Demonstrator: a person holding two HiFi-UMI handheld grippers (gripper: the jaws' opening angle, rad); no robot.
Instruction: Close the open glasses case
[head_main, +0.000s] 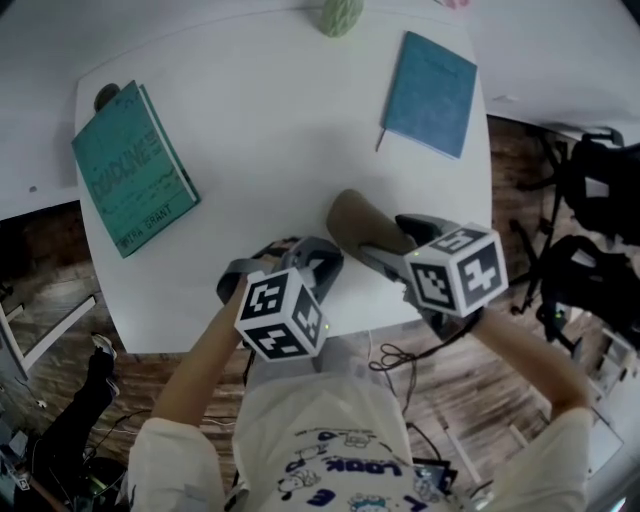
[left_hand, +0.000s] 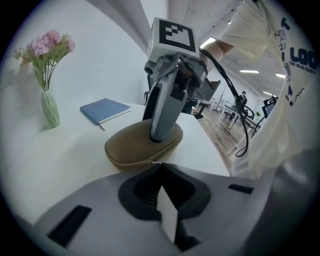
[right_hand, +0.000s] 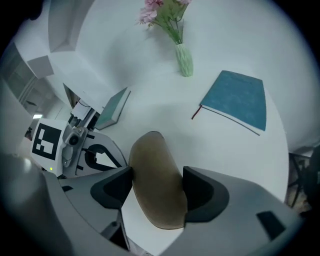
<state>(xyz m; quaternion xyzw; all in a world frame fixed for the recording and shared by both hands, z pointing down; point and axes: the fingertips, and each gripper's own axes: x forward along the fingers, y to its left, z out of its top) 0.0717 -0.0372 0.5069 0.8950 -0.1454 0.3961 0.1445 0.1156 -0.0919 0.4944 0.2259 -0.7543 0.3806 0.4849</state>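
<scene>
The tan glasses case (head_main: 352, 218) lies near the front edge of the white table (head_main: 270, 130), its lid down on the base with only a thin seam showing (left_hand: 135, 150). My right gripper (head_main: 385, 240) stands over it, pointing steeply down. Its jaws are open and straddle the case (right_hand: 156, 190) across its width. In the left gripper view one of its fingers (left_hand: 162, 115) rests on the case's top. My left gripper (head_main: 325, 262) is shut with nothing in it, its tips (left_hand: 160, 167) just short of the case's near side.
A teal book (head_main: 135, 170) lies at the left, a blue notebook (head_main: 432, 92) at the back right. A green vase of pink flowers (left_hand: 50, 107) stands at the far edge. The table's front edge (head_main: 200, 345) runs just behind both grippers, with cables on the wood floor below.
</scene>
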